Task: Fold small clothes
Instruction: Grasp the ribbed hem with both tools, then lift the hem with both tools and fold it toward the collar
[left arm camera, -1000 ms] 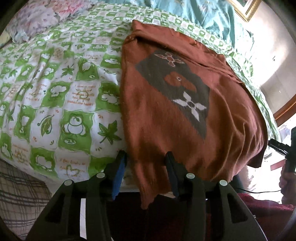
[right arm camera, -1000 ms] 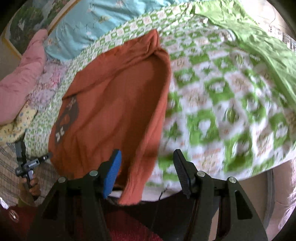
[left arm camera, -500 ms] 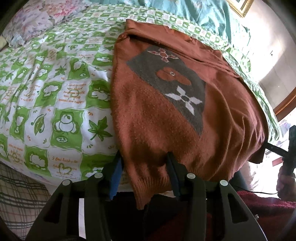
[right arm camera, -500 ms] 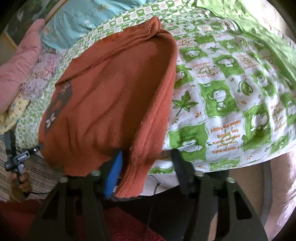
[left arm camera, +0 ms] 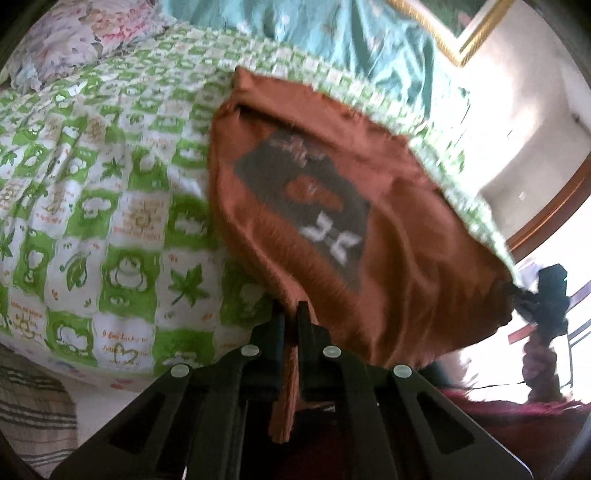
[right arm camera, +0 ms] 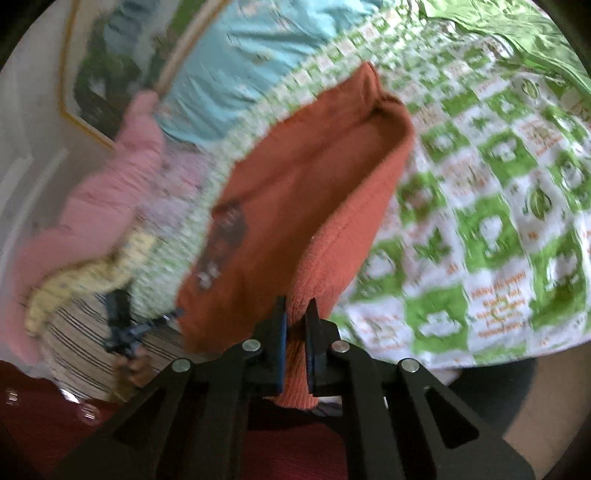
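Observation:
A rust-orange knit sweater (left arm camera: 388, 236) with a grey patterned patch on the chest lies on the green-and-white bedspread (left arm camera: 110, 206). My left gripper (left arm camera: 290, 314) is shut on the sweater's near hem at its left corner. My right gripper (right arm camera: 295, 310) is shut on the hem at the other corner of the sweater (right arm camera: 314, 192). The hem is lifted off the bed and stretched between both grippers. The right gripper also shows at the far right of the left wrist view (left arm camera: 546, 295), and the left gripper at the lower left of the right wrist view (right arm camera: 125, 328).
A floral pillow (left arm camera: 74, 33) and teal bedding (left arm camera: 351, 40) lie at the head of the bed. A pink quilt (right arm camera: 92, 206) and a yellow cloth (right arm camera: 85, 280) sit to the left. A green sheet (right arm camera: 517, 33) lies at the far right. The bed edge is just below the grippers.
Both grippers were open around the sweater's hem; both have closed on it and lifted it off the bed edge. The views are blurred with motion.

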`<state>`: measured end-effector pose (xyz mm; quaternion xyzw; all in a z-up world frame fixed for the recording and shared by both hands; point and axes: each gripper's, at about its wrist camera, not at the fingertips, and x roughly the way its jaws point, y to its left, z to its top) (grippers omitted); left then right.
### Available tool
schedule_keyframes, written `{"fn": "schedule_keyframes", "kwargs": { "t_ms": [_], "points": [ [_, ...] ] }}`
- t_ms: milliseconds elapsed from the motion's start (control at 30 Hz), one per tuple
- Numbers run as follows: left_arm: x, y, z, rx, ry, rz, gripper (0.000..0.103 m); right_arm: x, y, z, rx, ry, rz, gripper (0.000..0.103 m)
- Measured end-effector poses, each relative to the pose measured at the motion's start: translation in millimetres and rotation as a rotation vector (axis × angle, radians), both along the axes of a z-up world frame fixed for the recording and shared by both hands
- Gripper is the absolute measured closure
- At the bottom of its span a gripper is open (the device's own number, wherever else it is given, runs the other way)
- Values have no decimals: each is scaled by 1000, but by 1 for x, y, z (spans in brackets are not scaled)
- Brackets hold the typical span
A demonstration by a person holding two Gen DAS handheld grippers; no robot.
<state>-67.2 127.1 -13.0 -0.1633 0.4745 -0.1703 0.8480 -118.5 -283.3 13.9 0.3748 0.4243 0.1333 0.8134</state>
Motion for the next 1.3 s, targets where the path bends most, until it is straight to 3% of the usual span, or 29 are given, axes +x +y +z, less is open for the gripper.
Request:
{"fn": "schedule_keyframes", "kwargs": {
  "t_ms": [200, 467, 633, 867, 1300],
  "points": [
    [16, 7, 32, -94, -94, 38, 100, 16, -8, 16, 90, -110, -29, 94],
    [77, 6, 72, -130, -247, 82, 100, 66, -26, 41, 135, -265, -43, 94],
    [118, 9, 86, -152, -300, 105, 100, 107, -46, 50, 124, -320, -88, 94],
    [189, 7, 87, -107, -315, 155, 100, 179, -71, 44, 87, -301, -130, 94],
    [299, 15, 41, -99, -201, 234, 100, 293, -104, -4, 30, -176, -162, 94]
  ]
}}
